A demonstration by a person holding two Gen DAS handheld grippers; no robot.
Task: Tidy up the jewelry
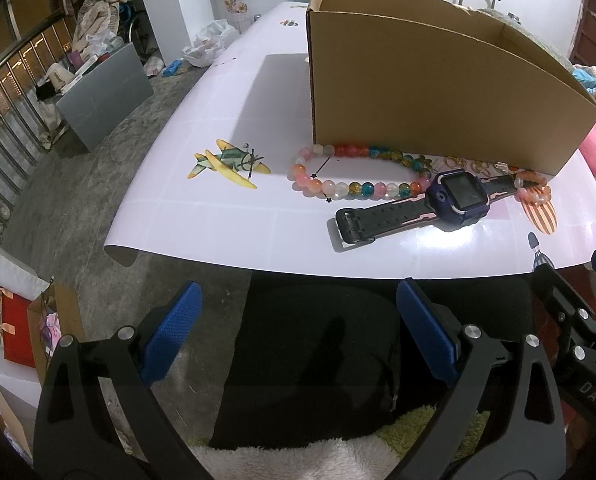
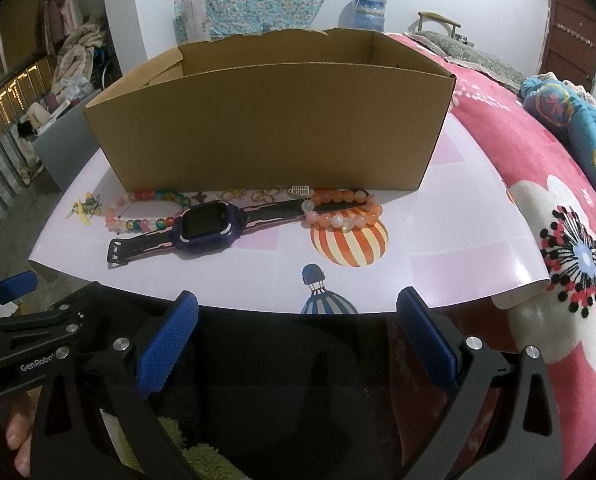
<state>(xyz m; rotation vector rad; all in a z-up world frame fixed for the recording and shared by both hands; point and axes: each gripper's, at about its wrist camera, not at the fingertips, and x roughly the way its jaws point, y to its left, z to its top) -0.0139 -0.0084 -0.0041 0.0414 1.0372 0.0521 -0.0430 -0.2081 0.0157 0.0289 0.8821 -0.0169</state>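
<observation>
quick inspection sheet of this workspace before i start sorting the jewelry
surface: pale pink sheet with printed balloons and a plane, laid over a table edge.
job's things: open cardboard box at the back; in front of it a multicolour bead bracelet, a purple watch, an orange bead bracelet, and small gold pieces against the box wall.
clutter: nothing seen on the sheet.
grippers: left claw and right claw both open, empty, short of the sheet's near edge.
cables: nothing seen.
surroundings: pink floral blanket to the right, grey bin and piled clothes to the left.
</observation>
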